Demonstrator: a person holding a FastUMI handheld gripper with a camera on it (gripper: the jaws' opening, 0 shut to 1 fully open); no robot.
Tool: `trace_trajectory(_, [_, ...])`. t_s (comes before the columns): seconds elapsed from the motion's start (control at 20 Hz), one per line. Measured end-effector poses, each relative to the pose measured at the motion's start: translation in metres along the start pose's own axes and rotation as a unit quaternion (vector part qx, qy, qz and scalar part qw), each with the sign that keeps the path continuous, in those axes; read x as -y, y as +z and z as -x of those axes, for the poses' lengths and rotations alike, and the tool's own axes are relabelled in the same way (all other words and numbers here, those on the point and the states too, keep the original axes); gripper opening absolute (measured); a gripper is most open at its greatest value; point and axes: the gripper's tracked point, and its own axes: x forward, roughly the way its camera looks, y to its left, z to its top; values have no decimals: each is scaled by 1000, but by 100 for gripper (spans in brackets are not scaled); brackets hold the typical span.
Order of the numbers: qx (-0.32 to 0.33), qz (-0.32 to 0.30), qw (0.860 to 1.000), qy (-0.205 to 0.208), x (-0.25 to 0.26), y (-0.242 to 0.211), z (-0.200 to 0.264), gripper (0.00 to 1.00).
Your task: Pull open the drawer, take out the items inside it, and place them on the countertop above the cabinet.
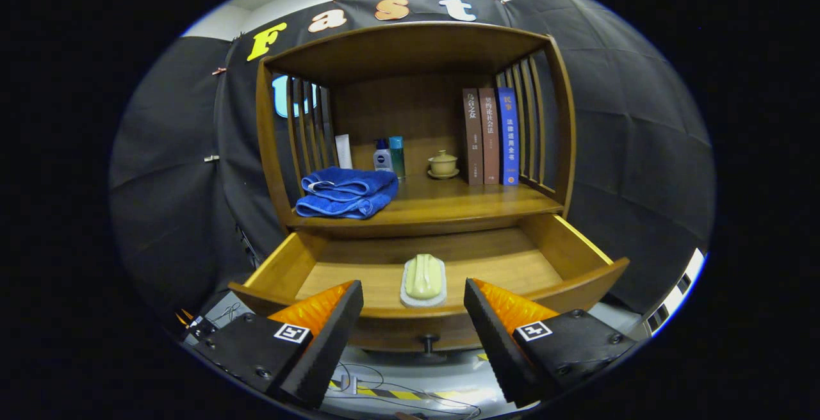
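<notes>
The wooden drawer [564, 247] of the cabinet stands pulled out toward me, its small dark knob [428, 342] on the front panel just below the gap between my fingers. Inside it, near the front, lies a pale green soap on a white dish [423, 281]. My gripper [413, 308] is open, its two fingers spread wide on either side of the soap dish, slightly nearer than the drawer front, holding nothing. Above the drawer is the countertop [448, 205], where a folded blue towel [348, 192] rests at the left.
On the countertop toward the back stand a white tube [344, 151], two small bottles [389, 156], a lidded cup on a saucer [442, 164] and three upright books [491, 136]. Slatted side walls [535, 125] and a top board enclose it. Cables and striped tape [384, 393] lie on the floor.
</notes>
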Motion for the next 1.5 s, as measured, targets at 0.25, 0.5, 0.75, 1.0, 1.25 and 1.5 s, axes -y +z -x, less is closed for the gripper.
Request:
trace_trajectory(0.25, [-50,2,999,-6,3,24,-63,100])
trace_trajectory(0.5, [-152,-13,988,-16,14,5,-119,99])
trace_trajectory(0.75, [-239,4,970,-37,24,-36,-155,92])
trace_trajectory(1.0, [-303,26,951,-60,33,-69,-173,72])
trace_trajectory(1.25, [-337,28,940,-56,36,-90,-175,60])
trace_trajectory(1.5, [-333,30,941,-60,39,-89,-174,24])
